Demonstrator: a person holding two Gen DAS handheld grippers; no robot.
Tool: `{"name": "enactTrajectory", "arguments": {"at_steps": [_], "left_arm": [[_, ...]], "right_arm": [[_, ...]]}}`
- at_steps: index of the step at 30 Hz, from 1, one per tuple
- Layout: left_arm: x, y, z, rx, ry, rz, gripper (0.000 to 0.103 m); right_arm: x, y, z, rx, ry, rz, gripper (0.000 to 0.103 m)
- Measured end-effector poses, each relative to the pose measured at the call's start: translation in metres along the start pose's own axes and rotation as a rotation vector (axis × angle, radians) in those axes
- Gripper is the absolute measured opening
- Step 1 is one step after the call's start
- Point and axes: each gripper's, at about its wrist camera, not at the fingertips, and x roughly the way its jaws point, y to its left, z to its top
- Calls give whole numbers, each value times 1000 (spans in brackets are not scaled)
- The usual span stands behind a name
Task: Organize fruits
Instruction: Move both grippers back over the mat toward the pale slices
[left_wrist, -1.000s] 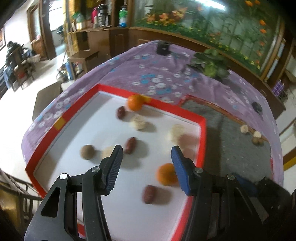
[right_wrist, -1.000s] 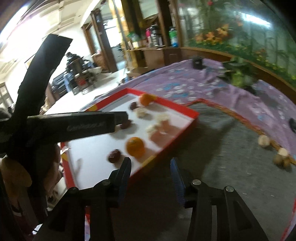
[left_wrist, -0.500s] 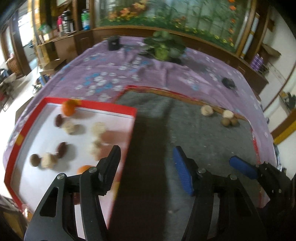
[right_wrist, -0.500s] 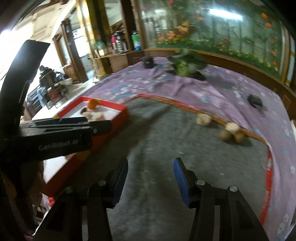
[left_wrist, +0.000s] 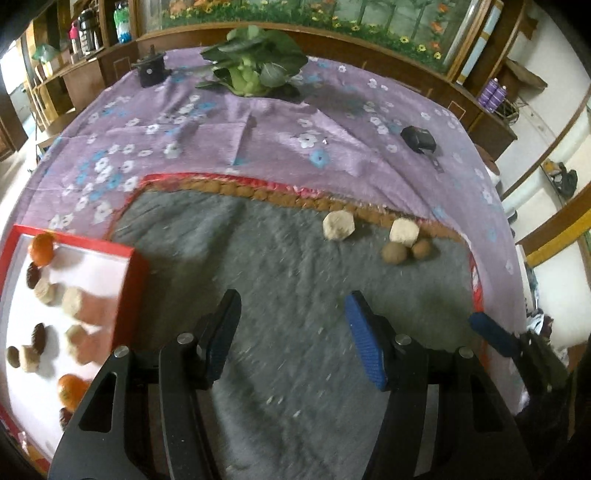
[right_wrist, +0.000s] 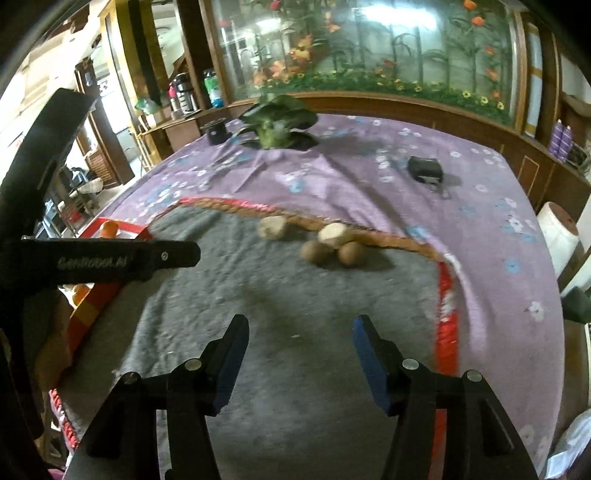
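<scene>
Two pale fruits (left_wrist: 338, 225) (left_wrist: 404, 231) and two small brown fruits (left_wrist: 394, 253) (left_wrist: 421, 248) lie on the grey mat (left_wrist: 280, 280) by its far braided edge. They also show in the right wrist view (right_wrist: 272, 226) (right_wrist: 334, 233) (right_wrist: 314, 252) (right_wrist: 351, 253). A red-rimmed white tray (left_wrist: 127, 291) at the left holds oranges (left_wrist: 41, 248), dark dates and pale fruits. My left gripper (left_wrist: 291, 325) is open and empty over the mat. My right gripper (right_wrist: 299, 349) is open and empty, short of the fruit group.
The mat lies on a purple flowered tablecloth (left_wrist: 258, 140). A leafy green vegetable (left_wrist: 255, 70), a small black pot (left_wrist: 149, 72) and a black device (left_wrist: 417, 138) sit at the far side. The left gripper's body (right_wrist: 107, 258) crosses the right wrist view at left.
Both grippers have swung right, away from the tray and toward the fruits on the mat's far edge. Both stay open and empty.
</scene>
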Motion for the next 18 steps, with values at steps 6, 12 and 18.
{"name": "enactTrajectory", "arguments": {"at_steps": [6, 12, 18], "left_arm": [[25, -19, 22, -2, 31, 10, 59], [51, -25, 39, -49, 64, -7, 59], [64, -27, 47, -73, 67, -9, 59]], "right_arm": [[9, -15, 4, -6, 21, -13, 57], [16, -23, 4, 1, 27, -3, 57], [23, -29, 10, 29, 20, 30, 57]]}}
